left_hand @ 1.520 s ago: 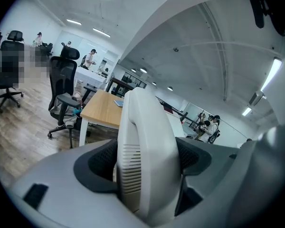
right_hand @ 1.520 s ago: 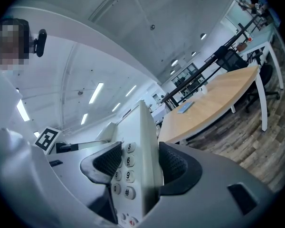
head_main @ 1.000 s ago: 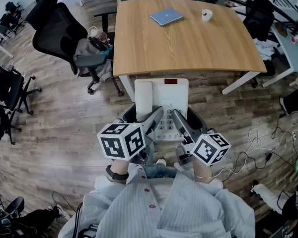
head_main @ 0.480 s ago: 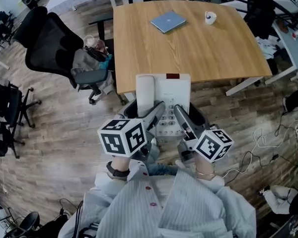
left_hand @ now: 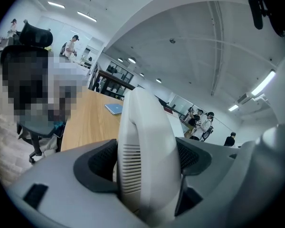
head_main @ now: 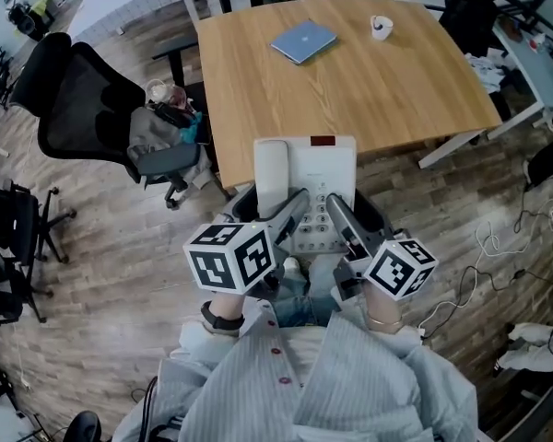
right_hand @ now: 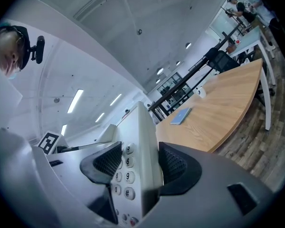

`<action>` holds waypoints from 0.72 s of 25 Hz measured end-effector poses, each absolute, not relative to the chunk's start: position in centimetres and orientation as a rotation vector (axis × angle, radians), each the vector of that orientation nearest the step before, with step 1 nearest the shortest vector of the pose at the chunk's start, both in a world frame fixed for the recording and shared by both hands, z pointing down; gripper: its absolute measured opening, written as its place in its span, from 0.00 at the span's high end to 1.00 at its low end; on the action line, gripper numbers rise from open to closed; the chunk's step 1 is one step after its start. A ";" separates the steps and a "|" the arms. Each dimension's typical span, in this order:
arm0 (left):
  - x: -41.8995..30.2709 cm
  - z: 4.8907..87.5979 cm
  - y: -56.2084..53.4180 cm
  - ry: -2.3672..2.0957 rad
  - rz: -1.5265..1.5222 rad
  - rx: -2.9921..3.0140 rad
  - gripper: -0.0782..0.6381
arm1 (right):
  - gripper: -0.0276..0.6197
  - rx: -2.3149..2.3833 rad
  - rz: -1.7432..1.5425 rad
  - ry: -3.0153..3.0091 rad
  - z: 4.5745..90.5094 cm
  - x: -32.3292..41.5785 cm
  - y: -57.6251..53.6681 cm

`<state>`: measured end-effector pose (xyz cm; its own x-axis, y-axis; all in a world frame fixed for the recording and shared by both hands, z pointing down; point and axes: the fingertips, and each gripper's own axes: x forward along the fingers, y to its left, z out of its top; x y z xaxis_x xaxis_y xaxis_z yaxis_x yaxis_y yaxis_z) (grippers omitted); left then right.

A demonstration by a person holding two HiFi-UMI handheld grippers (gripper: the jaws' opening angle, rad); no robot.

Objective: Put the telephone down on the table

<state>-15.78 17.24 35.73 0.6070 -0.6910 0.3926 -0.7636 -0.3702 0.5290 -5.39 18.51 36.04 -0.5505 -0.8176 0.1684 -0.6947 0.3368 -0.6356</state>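
Left tool [head_main: 293, 208] is clamped on the telephone [head_main: 324, 168] at its handset [left_hand: 145, 160]; right tool [head_main: 336, 212] is clamped at the keypad [right_hand: 121, 175] edge. Telephone held at 6 o'clock of the tabletop [head_main: 350, 81].

I find the near half of the worktop [head_main: 350, 99] bare and open to approach from my side. Toward its far edge lie a blue notebook [head_main: 303, 40] and a white cup [head_main: 380, 28], well apart. A black office chair [head_main: 83, 86] carrying belongings [head_main: 161, 122] crowds the left edge. Cables [head_main: 484, 247] litter the floor [head_main: 120, 247] on the right.
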 end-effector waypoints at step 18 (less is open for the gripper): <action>-14.8 38.0 8.1 -1.157 0.145 2.089 0.36 | 0.56 -1.356 -1.093 2.413 38.3 -4.1 9.1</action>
<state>-14.81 8.06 38.04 0.5884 -0.6902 0.4212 -0.7727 -0.3267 0.5442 -4.11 9.15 38.33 -0.5740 -0.7943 0.1990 -0.6734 0.3196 -0.6666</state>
